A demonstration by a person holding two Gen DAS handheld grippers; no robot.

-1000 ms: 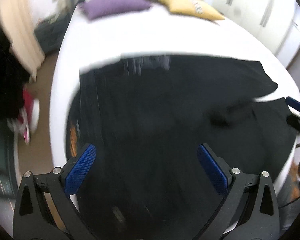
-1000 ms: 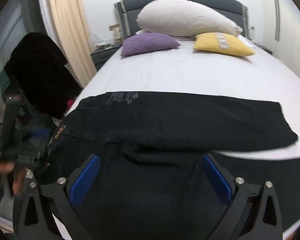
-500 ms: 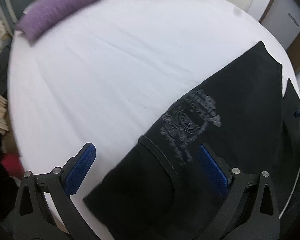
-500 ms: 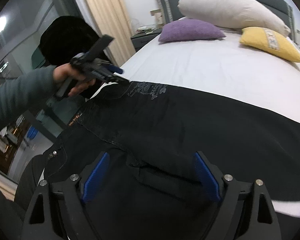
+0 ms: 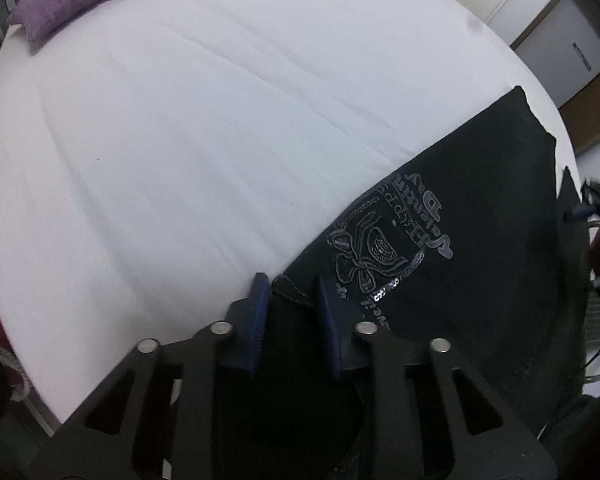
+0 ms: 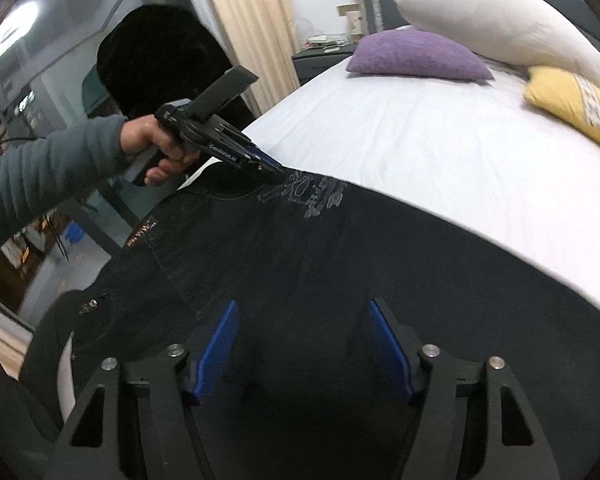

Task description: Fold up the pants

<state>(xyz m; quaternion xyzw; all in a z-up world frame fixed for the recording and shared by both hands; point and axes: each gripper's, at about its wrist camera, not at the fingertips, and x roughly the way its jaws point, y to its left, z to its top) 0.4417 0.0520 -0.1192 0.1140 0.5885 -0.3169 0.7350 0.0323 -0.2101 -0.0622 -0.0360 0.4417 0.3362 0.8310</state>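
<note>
The black denim pants [image 6: 340,264] run past the right and lower picture edges. At the left-wrist view's right edge, the black handheld right gripper [image 5: 594,210] is blurred; jaws indistinguishable.

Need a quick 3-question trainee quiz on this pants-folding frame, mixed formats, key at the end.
1. True or false: the left gripper is shut on an edge of the black pants.
2. The right gripper is: A) open above the pants, B) shut on the purple pillow, C) out of view.
3. Fill in: the pants lie on a white ____.

Key: 1 true; 2 A; 3 bed.
</note>
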